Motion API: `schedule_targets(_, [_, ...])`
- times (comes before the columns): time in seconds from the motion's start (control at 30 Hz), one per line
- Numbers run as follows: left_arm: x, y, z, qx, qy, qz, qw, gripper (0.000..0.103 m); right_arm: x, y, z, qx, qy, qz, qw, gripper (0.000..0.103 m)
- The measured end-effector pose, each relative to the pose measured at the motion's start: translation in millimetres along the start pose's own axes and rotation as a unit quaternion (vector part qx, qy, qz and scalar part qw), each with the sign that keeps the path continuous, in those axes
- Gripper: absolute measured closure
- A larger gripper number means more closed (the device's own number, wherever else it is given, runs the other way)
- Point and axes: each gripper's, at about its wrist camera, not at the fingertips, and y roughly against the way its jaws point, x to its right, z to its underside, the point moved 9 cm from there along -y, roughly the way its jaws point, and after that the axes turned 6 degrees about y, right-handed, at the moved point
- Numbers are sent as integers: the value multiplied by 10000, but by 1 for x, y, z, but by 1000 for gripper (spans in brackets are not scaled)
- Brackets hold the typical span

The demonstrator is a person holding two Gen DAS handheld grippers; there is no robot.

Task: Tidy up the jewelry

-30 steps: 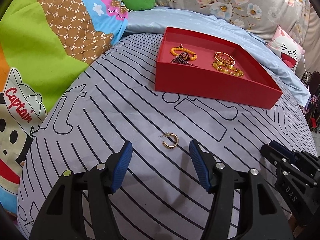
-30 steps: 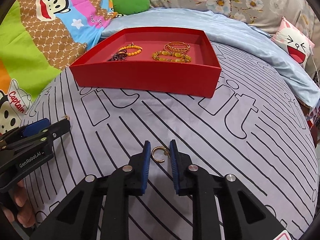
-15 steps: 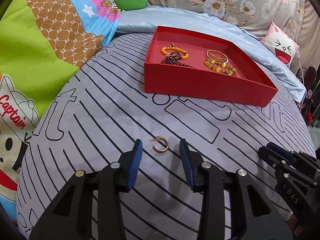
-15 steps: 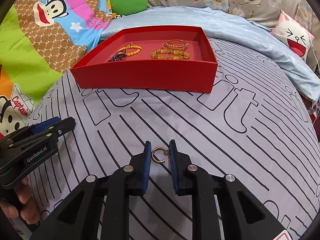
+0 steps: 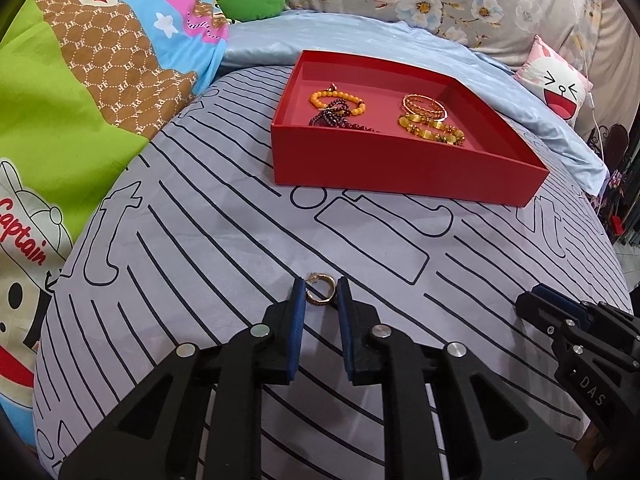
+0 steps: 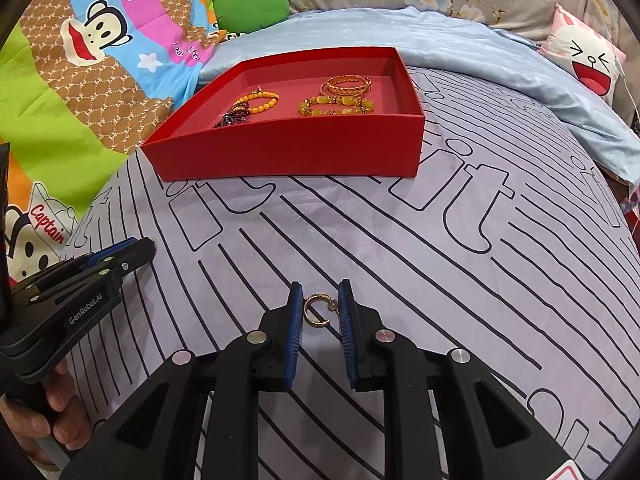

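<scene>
Two hoop earrings, pickup stage, red tray (image 5: 400,172) waiting beyond on the striped bedspread (image 6: 460,264)
Left gripper (image 5: 321,294) pinches, or nearly, one gold hoop (image 5: 319,292); right gripper (image 6: 320,308) narrowly brackets the other hoop (image 6: 317,312); I'd squeeze gently, lift, carry to tray

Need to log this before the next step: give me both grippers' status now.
Left gripper: shut on gold hoop earring, on the striped sheet.
Right gripper: open around second gold hoop earring, pads apparently not touching.

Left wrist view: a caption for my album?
Left gripper closing around a gold hoop earring before the red tray.
</scene>
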Motion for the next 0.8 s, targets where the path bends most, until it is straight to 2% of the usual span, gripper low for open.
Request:
schedule_targets(0.5, [20,10,10,-119,-126,130,9998,87,-2,17,0,125,-14,-36,9999,86])
schedule_targets(0.8, [36,30,10,-39,-229,303,9993,87,-5,40,-7,336,-23,-114,9994,86])
